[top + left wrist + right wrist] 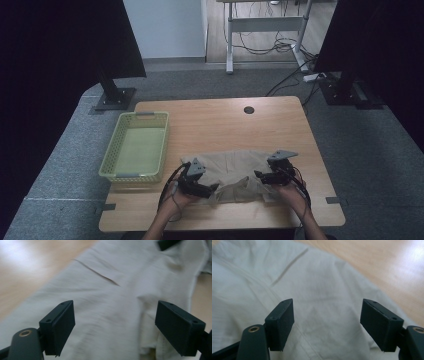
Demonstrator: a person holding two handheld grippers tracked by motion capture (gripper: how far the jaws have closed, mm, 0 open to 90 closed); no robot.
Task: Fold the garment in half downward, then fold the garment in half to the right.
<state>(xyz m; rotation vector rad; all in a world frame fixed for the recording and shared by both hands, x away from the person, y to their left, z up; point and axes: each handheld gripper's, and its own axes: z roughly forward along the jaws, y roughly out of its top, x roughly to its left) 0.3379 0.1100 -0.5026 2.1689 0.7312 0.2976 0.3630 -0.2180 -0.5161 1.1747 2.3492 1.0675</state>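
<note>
A beige cloth [231, 175], maybe a folded shirt, lies on the bench [220, 120] near the front edge. The left tool [212, 189] and the right tool [259, 176] sit at its two sides, both let go, with only cloth under them. The far half of the bench is bare wood. A green basket [111, 152] stands to the left, with nothing in it.
</note>
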